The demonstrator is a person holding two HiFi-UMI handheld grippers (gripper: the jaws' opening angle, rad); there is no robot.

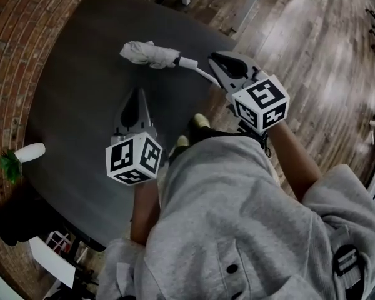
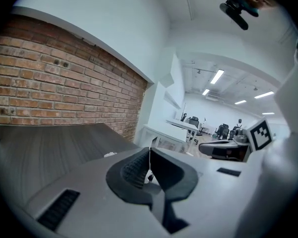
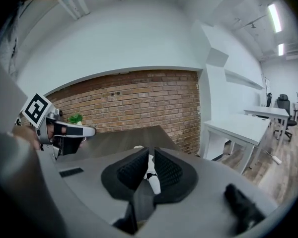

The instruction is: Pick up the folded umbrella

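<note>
The folded umbrella (image 1: 149, 54), pale grey with a white handle (image 1: 194, 65), lies on the dark table (image 1: 81, 74) near its far edge. My right gripper (image 1: 214, 57) hovers just right of the handle's end, jaws shut and empty. In the right gripper view, the handle (image 3: 152, 177) shows through the slit below the right gripper (image 3: 151, 151). My left gripper (image 1: 137, 91) hangs over the table's middle, short of the umbrella, shut with nothing in it. In the left gripper view, the left gripper (image 2: 149, 150) has its jaws meeting, and a scrap of the umbrella (image 2: 109, 154) peeks over its body.
A small plant in a white vase (image 1: 22, 155) stands at the table's left edge. A brick wall (image 1: 12, 36) runs behind and left of the table. Wooden floor (image 1: 312, 55) lies to the right, with a white desk (image 3: 238, 125) further off.
</note>
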